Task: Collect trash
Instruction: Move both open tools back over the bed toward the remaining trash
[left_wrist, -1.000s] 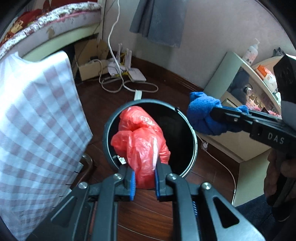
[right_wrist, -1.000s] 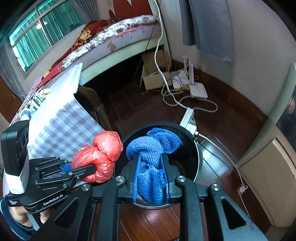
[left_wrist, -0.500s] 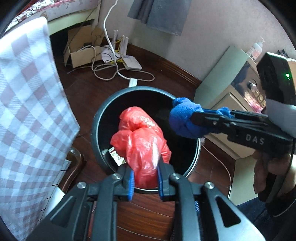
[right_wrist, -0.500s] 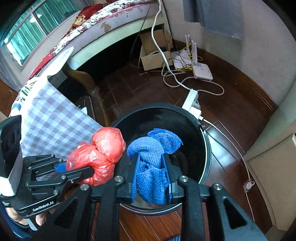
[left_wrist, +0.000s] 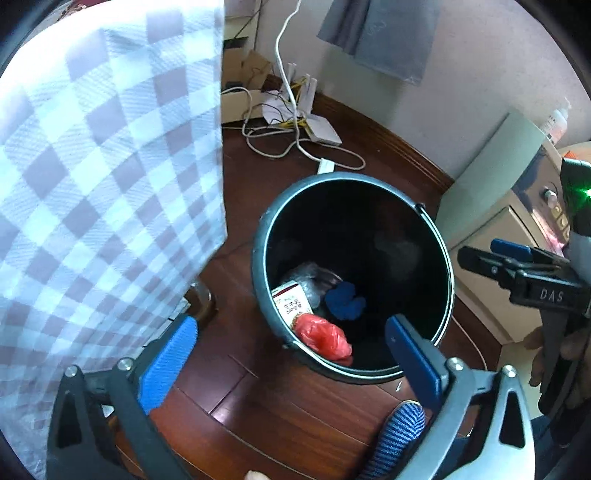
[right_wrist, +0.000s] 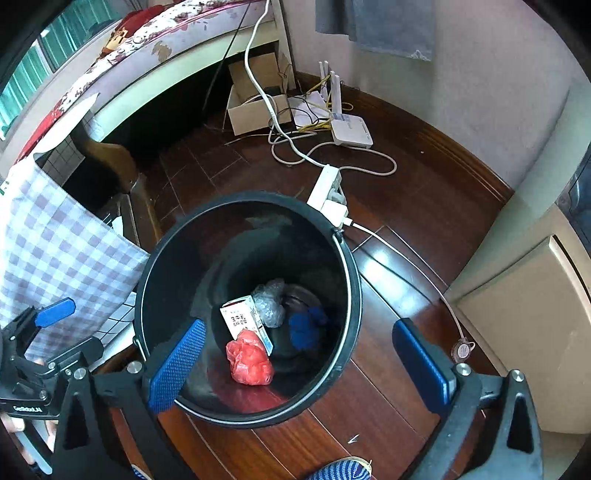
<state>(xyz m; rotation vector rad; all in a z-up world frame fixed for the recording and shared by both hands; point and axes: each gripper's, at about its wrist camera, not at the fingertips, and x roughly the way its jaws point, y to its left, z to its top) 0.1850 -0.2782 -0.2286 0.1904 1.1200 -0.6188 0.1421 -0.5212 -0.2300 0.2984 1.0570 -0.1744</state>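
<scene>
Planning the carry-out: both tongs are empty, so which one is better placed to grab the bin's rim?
Right, probably. The right tongs hang open with the bin centred between them, one finger overlapping its near rim. The left tongs, also open, sit off toward the checked cloth.

Both wrist cameras look steeply down from close above the black bin (left_wrist: 354, 280) (right_wrist: 247, 314). The left view has it at centre-right, the checked cloth (left_wrist: 103, 192) at 9 o'clock; the right view centres it. Both share the router (left_wrist: 325, 129) (right_wrist: 351, 129) at 12 o'clock.
</scene>
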